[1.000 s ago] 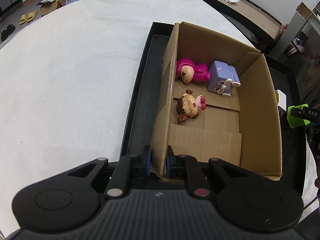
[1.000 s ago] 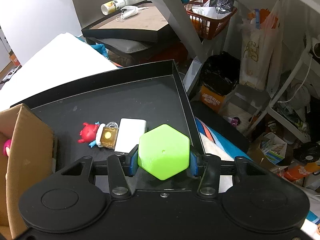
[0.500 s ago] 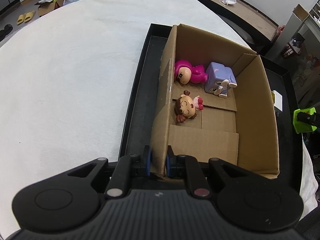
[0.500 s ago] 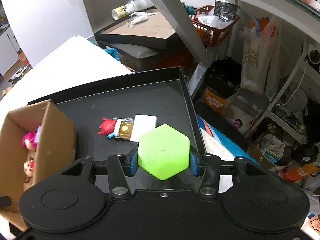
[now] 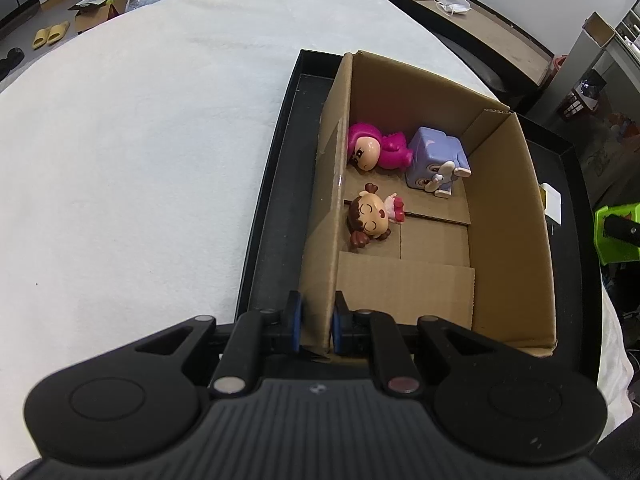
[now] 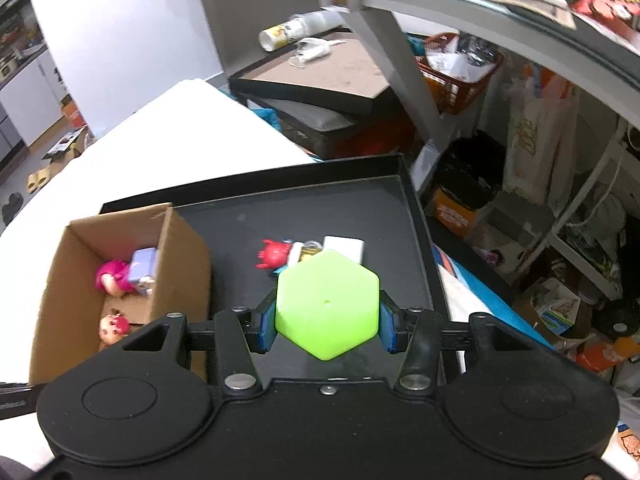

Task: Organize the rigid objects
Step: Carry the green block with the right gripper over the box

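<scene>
- Right wrist view shows our right gripper (image 6: 327,322) clamped on a lime-green hexagonal block (image 6: 327,304), one blue pad pressed to each side; we hold the block in the air above the black tray (image 6: 344,216).
- We can read no brand or label on the block, only a small dot near the middle of its face; print on the orange box (image 6: 452,216) on the floor is too blurred to read.
- Our left gripper (image 5: 316,326) is closed on the near wall of the cardboard box (image 5: 504,216), one pad inside and one outside.
- We see three toys lying on the box floor: a magenta figure (image 5: 376,146) against the far-left wall, a lilac cube-shaped toy (image 5: 436,158) just beside it, and a brown-haired doll (image 5: 370,220) nearer to us.
- On the tray to the right of the box, a red figure (image 6: 274,254), a small gold padlock (image 6: 308,250) and a white rectangular block (image 6: 344,246) lie close together in a row; our green block partly hides them.
- We have the tray resting on a white cloth-covered table (image 5: 140,140).
- Beyond the table we see a second low black tray (image 6: 320,76) with a tipped cup stack (image 6: 292,32) on it, a red basket (image 6: 460,68), a grey shelf frame (image 6: 400,72), and yellow slippers (image 5: 50,34) on the floor.
</scene>
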Available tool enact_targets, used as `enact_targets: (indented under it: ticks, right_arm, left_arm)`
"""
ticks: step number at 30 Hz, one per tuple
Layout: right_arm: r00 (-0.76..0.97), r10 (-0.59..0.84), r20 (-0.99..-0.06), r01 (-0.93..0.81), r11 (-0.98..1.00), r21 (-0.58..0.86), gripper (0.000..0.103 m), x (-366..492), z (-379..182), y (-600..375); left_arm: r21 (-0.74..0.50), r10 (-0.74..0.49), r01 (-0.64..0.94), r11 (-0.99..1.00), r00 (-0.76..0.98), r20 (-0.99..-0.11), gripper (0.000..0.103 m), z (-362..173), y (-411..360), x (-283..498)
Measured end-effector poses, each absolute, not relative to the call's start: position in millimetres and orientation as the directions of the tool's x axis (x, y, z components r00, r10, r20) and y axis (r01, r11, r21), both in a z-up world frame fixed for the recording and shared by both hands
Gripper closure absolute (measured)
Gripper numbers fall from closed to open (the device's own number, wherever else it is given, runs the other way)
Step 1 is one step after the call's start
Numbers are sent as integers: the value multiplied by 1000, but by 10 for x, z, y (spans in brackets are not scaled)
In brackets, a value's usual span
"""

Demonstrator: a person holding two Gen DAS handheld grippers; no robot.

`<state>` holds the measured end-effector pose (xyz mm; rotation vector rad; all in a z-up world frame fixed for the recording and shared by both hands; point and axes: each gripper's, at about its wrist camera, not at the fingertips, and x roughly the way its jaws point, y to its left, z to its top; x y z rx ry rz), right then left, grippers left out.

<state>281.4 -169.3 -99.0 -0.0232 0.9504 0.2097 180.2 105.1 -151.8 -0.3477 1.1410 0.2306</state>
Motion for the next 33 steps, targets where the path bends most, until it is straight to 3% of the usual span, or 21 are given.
enact_targets:
  ticks: [33]
  right_arm:
    - [507, 330, -796, -406, 906, 117, 56, 2695, -661, -568]
  left_arm:
    - [-223, -56, -359, 906, 421, -905, 88, -1559, 1159, 1780]
